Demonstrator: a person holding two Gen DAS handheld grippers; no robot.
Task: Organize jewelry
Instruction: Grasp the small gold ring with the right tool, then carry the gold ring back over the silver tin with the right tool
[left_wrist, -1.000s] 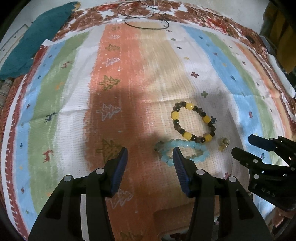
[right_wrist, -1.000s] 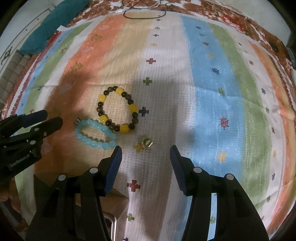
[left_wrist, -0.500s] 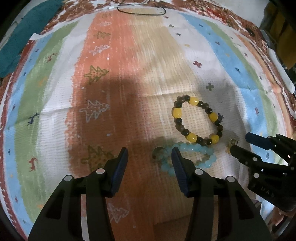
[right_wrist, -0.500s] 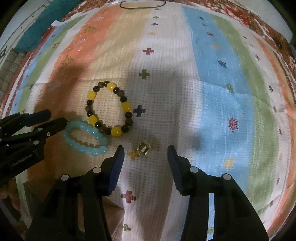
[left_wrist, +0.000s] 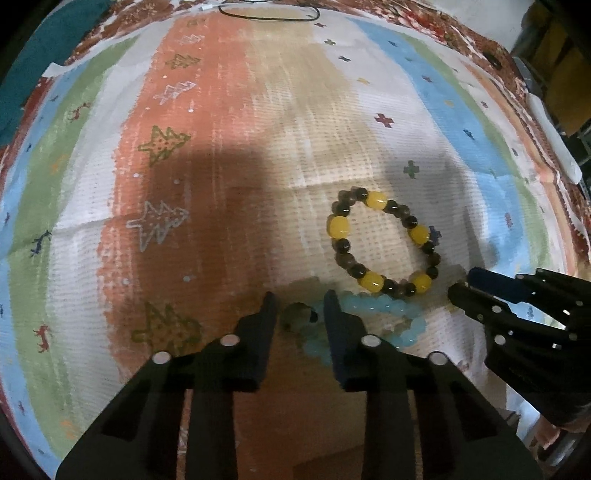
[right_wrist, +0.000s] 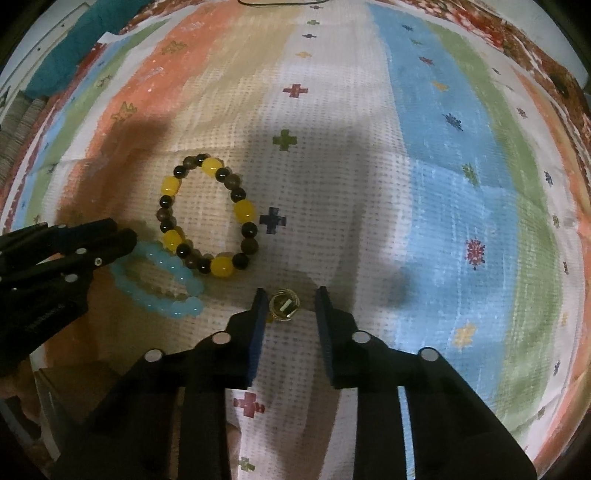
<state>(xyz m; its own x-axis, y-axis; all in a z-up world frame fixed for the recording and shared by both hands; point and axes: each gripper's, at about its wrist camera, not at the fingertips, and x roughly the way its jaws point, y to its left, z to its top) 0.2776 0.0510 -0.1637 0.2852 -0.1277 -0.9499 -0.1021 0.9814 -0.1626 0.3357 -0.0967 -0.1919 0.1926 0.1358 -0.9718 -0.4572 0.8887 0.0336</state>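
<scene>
- My left gripper (left_wrist: 300, 308) points down at the striped cloth (left_wrist: 221, 166); its jaws are closing, the dark bead end of the light-blue bead bracelet (left_wrist: 373, 308) between them, pads not yet pressing it
- My right gripper (right_wrist: 289, 303) is closing too; the small gold ring (right_wrist: 283, 305) lies between the fingers, just beside the left pad (right_wrist: 258, 314), with a gap to the other
- The yellow-and-dark bead bracelet (right_wrist: 207, 216) lies flat on the cloth, touching the blue one; the ring sits near both
- Faint lettering shows on the side of the left gripper in the right view; I cannot read it; a black cord (left_wrist: 269, 14) loops at the cloth's far edge
</scene>
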